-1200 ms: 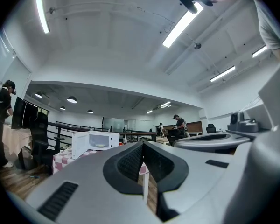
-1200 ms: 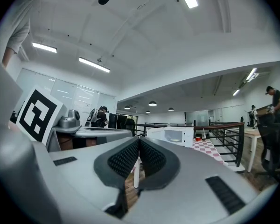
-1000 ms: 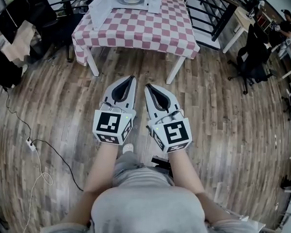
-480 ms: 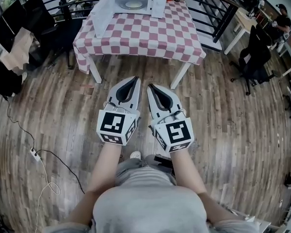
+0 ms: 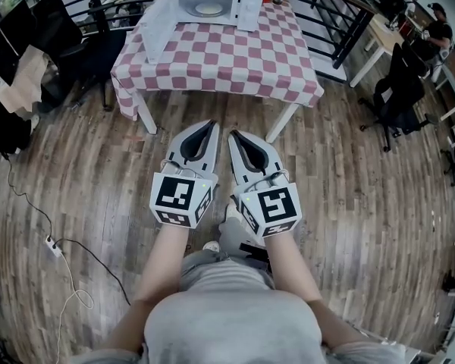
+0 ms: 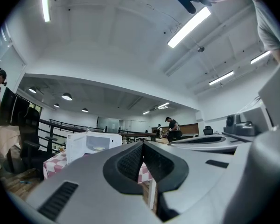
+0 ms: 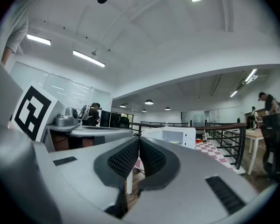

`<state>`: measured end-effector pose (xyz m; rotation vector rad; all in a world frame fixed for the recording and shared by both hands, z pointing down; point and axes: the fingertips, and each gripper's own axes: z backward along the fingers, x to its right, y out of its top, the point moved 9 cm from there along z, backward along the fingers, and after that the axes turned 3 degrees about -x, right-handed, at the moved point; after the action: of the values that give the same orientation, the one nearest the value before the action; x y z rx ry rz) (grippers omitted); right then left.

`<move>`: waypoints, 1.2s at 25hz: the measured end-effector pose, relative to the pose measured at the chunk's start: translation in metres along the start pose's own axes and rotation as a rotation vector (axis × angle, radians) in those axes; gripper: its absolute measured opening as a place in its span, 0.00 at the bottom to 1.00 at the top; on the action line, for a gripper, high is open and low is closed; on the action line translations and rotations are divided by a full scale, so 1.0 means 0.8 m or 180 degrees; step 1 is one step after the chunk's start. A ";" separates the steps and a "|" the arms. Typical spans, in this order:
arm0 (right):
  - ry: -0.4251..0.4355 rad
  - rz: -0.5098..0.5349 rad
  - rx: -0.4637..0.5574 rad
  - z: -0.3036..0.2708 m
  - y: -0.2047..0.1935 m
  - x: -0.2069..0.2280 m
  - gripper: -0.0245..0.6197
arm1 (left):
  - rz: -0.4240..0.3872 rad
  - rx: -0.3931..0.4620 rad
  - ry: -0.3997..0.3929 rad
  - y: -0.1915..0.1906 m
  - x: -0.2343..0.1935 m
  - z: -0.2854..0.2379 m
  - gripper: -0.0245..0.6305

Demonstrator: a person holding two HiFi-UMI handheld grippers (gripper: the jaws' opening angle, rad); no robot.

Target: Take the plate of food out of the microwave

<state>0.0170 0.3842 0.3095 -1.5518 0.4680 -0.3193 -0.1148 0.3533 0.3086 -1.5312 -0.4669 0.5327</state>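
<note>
You've stepped closer: the pink-checked desk [image 5: 220, 51] lies nearer ahead of your left tool [image 5: 209, 123] and right tool [image 5: 230, 134], both clenched and empty. This looks like the approach. The pale plate of food [image 5: 207, 8] sits inside the open white microwave [image 5: 243, 2], far ahead. Next, close in and unclench.

Bright overhead strip lights, fisheye edges
</note>
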 end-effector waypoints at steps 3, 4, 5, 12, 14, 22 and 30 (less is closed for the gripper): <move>-0.0011 -0.0002 0.0002 -0.013 -0.003 0.011 0.08 | 0.0001 0.0007 0.0023 -0.002 -0.010 -0.012 0.04; -0.0010 -0.0008 0.0003 -0.019 -0.005 0.015 0.08 | -0.0001 0.0005 0.0033 -0.003 -0.014 -0.017 0.04; -0.0010 -0.0014 0.0006 -0.023 -0.006 0.020 0.08 | -0.0005 0.0001 0.0042 -0.004 -0.017 -0.023 0.04; 0.0021 -0.0042 0.0048 -0.066 -0.008 0.059 0.08 | -0.0038 0.0002 0.0096 -0.001 -0.041 -0.072 0.04; 0.0036 -0.0037 0.0062 -0.079 -0.008 0.071 0.08 | -0.0040 -0.0003 0.0101 -0.001 -0.047 -0.089 0.04; 0.0102 -0.0082 0.0084 -0.143 -0.014 0.127 0.08 | -0.0057 -0.0038 0.0162 -0.004 -0.078 -0.158 0.04; 0.0303 0.0012 0.0074 -0.218 -0.012 0.185 0.08 | -0.0081 -0.0083 0.0229 -0.001 -0.111 -0.241 0.04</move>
<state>0.0634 0.1605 0.3131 -1.5177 0.5398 -0.3956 -0.0716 0.1457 0.3144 -1.5622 -0.4387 0.4519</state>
